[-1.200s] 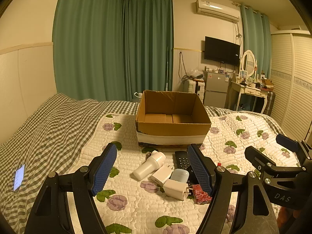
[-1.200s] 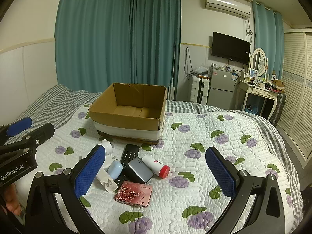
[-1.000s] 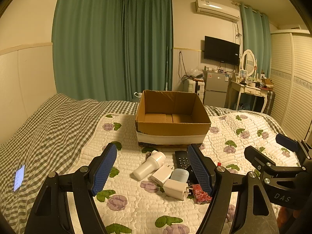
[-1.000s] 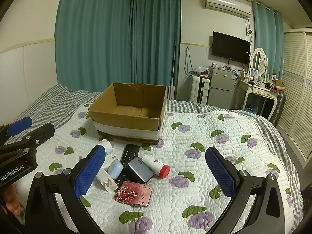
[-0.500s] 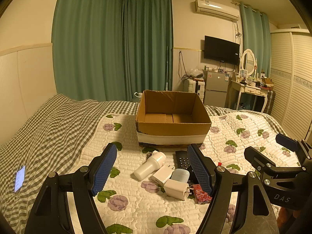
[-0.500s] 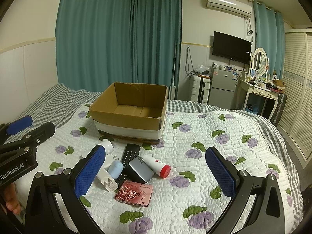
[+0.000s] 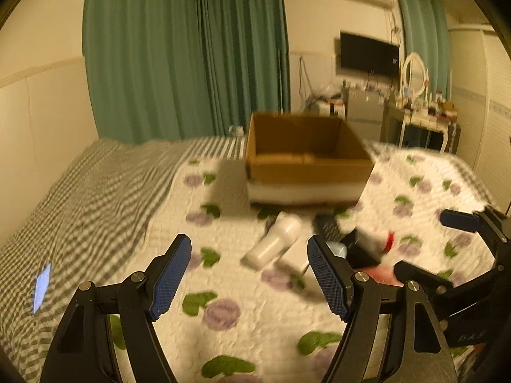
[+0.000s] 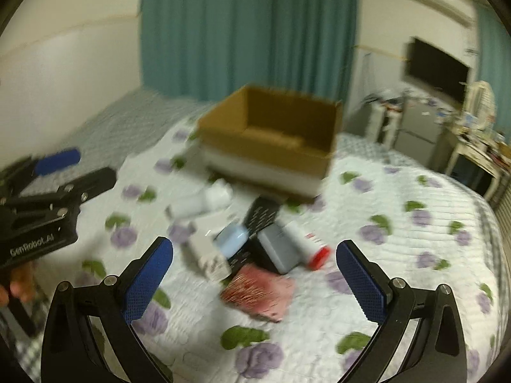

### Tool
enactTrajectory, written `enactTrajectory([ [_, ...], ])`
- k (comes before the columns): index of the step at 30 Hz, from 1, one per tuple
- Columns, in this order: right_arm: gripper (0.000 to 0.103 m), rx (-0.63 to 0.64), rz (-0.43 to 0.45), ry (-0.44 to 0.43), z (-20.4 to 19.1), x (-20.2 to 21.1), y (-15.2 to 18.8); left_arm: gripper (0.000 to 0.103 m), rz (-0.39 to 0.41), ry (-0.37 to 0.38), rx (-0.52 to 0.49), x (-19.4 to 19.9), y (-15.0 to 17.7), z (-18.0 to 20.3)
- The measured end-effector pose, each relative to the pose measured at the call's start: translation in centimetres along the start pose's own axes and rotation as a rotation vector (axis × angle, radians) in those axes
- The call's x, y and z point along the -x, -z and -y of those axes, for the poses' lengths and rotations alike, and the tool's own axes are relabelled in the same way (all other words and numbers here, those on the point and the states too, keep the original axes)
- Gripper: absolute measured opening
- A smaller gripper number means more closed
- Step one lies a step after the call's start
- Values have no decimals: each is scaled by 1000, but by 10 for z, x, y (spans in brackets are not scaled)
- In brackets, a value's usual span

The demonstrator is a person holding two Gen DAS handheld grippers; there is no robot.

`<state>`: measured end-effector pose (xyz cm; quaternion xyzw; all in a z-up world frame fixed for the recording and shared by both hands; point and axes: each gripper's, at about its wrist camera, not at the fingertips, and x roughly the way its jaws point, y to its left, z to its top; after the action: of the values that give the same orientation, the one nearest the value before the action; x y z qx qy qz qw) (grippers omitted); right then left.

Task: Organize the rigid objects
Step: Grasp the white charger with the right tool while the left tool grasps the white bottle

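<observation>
An open cardboard box (image 7: pixel 306 156) (image 8: pixel 271 134) stands on the bed. In front of it lies a pile of small objects: a white bottle (image 7: pixel 274 242) (image 8: pixel 201 202), a black remote (image 8: pixel 262 215), a light blue case (image 8: pixel 231 239), a grey case (image 8: pixel 279 252), a white tube with a red cap (image 8: pixel 305 244), a white charger (image 8: pixel 207 253) and a red patterned card (image 8: pixel 258 290). My left gripper (image 7: pixel 249 277) is open and empty, near the bottle. My right gripper (image 8: pixel 254 281) is open and empty, above the card. Both views are blurred.
The floral quilt (image 8: pixel 399 233) covers the bed, with a checked blanket (image 7: pixel 80 198) on the left. A lit phone (image 7: pixel 41 282) lies on the blanket. A dresser and fridge (image 7: pixel 415 121) stand beyond the bed, by green curtains (image 7: pixel 191 57).
Both grippers have moved forward and down toward the pile, so the objects look larger and blurred. Both stay open. The objects have not moved.
</observation>
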<state>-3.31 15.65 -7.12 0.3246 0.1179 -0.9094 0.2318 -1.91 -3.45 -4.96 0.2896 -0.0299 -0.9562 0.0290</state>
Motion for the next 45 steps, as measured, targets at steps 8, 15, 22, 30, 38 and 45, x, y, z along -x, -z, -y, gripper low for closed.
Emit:
enactTrajectory([
  [8,78,133,-142,-101,-27,-74,3,78,-128,-44,1,-37,27,-12],
  [15,34,170,-225,-118,-35,-104,11,78,-177,-45,6,-53,30,-17],
  [22,29,-2,-107,-144,1,-68,-17,78,-193,14,-31,-74,10,-4],
  [30,29,-62,-1,-12,54,-62,-56,78,-221,127,-67,-131,-19,28],
  [38,29,-136,-37,-18,82,-84,-45,75,-326,161,-128,-189,-15,55],
  [45,29,-137,-38,-14,80,-80,-41,45,-348,215,-92,-190,-9,53],
])
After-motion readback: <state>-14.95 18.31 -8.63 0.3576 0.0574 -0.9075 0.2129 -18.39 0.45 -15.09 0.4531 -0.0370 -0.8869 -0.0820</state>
